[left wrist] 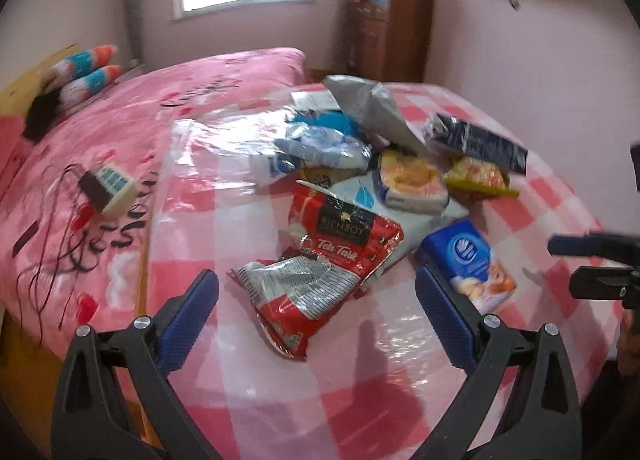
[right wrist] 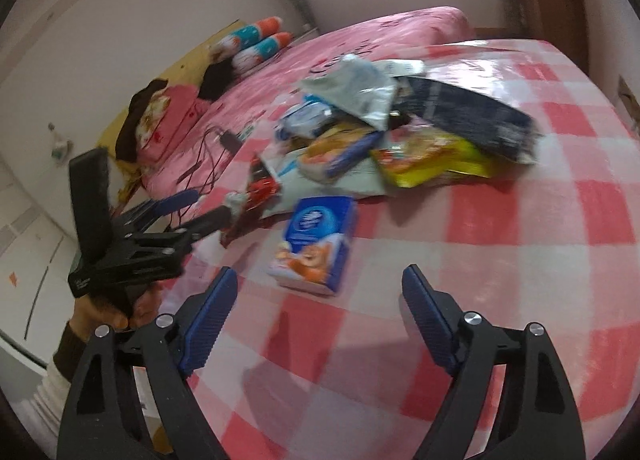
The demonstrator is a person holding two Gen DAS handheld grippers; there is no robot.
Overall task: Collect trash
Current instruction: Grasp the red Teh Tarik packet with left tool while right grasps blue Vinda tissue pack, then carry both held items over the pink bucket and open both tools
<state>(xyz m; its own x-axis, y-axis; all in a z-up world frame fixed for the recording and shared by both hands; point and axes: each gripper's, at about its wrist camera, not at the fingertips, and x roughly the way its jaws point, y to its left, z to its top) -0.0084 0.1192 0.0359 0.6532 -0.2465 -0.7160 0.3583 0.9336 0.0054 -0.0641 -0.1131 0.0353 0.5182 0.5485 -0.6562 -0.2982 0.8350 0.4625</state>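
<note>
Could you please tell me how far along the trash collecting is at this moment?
Nothing looks collected yet. Both claws are open and empty: left claw faces the red crinkled snack bag, right claw the blue rectangular tissue pack. The whole heap of wrappers remains on the checked table.

wrappers: crumpled pile, mid-table | red packet: flat, torn perhaps | blue packet: apart

Both wrist views look steeply down along their own tongs, close over the checked counter. Left view faces the wrapper pile from its left; right view from its right. Shared: pile, blue packet, pink bed.
</note>
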